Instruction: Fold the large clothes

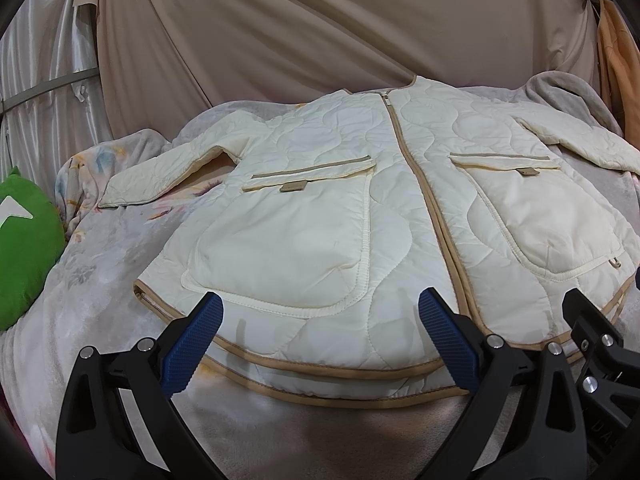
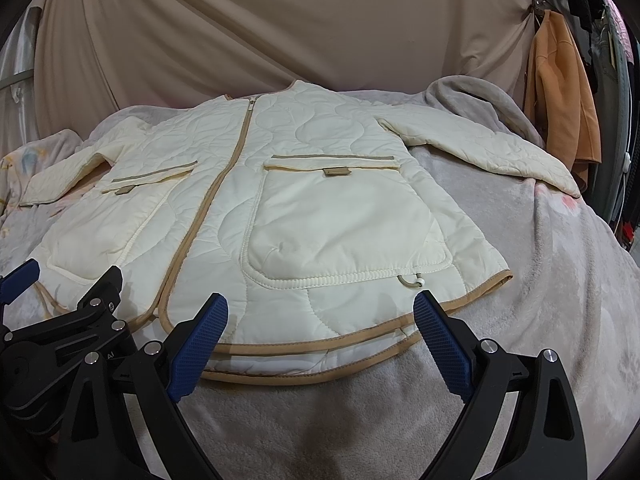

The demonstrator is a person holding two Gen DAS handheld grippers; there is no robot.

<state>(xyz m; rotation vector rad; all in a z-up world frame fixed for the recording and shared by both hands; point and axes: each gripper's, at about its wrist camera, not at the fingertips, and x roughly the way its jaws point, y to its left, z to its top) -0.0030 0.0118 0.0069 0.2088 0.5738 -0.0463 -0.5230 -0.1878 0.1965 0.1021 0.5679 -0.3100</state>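
A cream quilted jacket point(image 1: 360, 208) with tan trim lies flat, front up and zipped, on a grey blanket, both sleeves spread out. It also shows in the right wrist view point(image 2: 304, 200). My left gripper point(image 1: 320, 304) is open and empty, hovering just above the hem left of the zipper. My right gripper point(image 2: 320, 304) is open and empty above the hem right of the zipper, below the right pocket point(image 2: 344, 232). The two grippers are side by side; the right one shows at the edge of the left wrist view point(image 1: 592, 340).
The grey blanket point(image 2: 540, 280) covers a bed. A green cushion point(image 1: 24, 240) lies at the left edge. A beige curtain point(image 1: 300, 32) hangs behind. An orange garment point(image 2: 560, 96) hangs at the right.
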